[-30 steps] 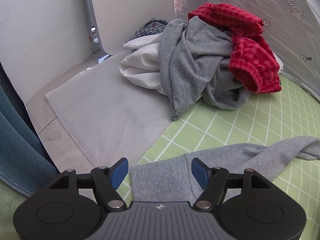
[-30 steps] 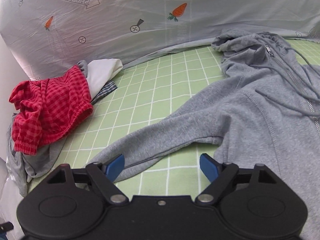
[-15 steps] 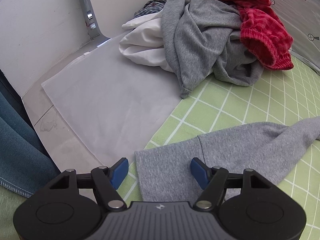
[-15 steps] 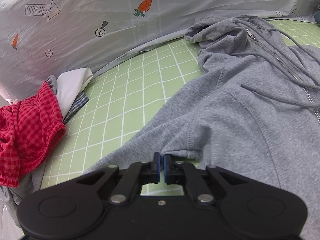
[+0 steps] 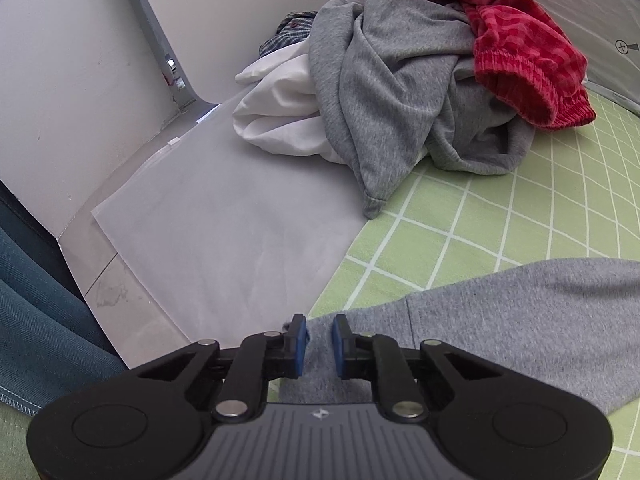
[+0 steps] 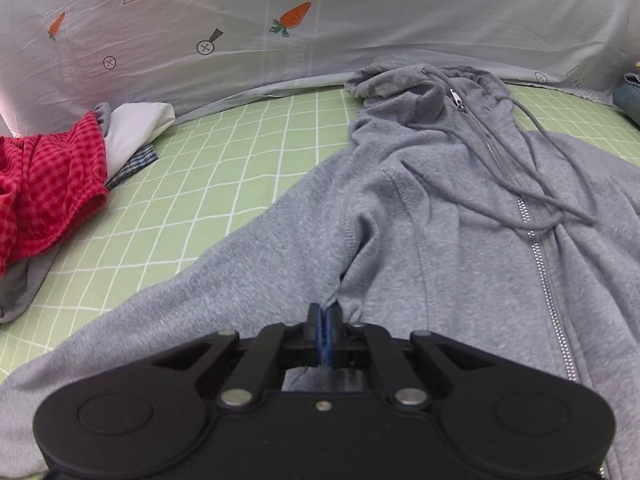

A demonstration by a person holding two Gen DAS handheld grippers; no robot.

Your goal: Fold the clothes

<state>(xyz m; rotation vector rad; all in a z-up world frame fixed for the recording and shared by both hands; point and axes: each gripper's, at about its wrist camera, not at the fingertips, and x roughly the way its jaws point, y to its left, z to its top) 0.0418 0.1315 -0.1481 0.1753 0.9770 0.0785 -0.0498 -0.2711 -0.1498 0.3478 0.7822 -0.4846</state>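
Looks like a home room rigged for recording, not a lab or shop. Bed or worktop, can't tell which, covered by a green checked sheet. Backdrop is a grey sheet with carrot prints and "LOOK HERE" arrows, hung behind. Laundry pile heaped at one end, hoodie spread out. Plain white wall and tiled floor at the side.

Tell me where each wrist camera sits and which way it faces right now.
Left wrist: on the left gripper, angled down at the hoodie cuff between its jaws; clothes pile beyond.
Right wrist: on the right gripper, angled down, pinching the hoodie's underarm; hood ahead.
Shared: hoodie, pile, green checked sheet.
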